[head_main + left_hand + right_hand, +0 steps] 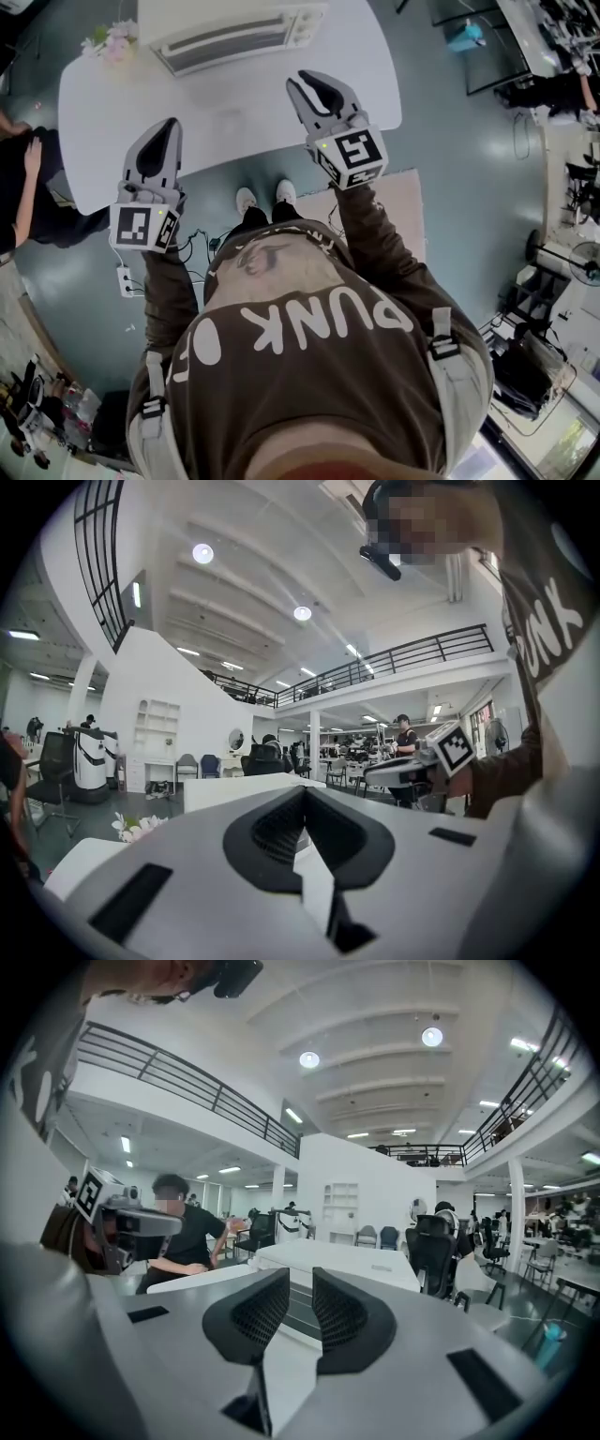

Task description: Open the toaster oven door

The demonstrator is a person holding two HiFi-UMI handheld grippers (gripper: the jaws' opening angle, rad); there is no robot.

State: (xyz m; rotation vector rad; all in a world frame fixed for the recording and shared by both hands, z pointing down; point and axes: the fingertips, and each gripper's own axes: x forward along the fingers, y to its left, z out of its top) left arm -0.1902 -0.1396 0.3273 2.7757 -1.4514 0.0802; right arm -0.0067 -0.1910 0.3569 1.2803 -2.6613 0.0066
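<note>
I see left gripper pressed together, right gripper slightly spread, both empty; toaster oven is cut off at top.

White letters on the person's brown shirt read "PUNK".

Toaster oven sits far back on the table, flowers just left; left gripper and right gripper hover before it.

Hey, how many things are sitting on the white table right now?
2: the toaster oven at the far edge of the table, and flowers just left of it. The frame's top edge may hide others.
</note>
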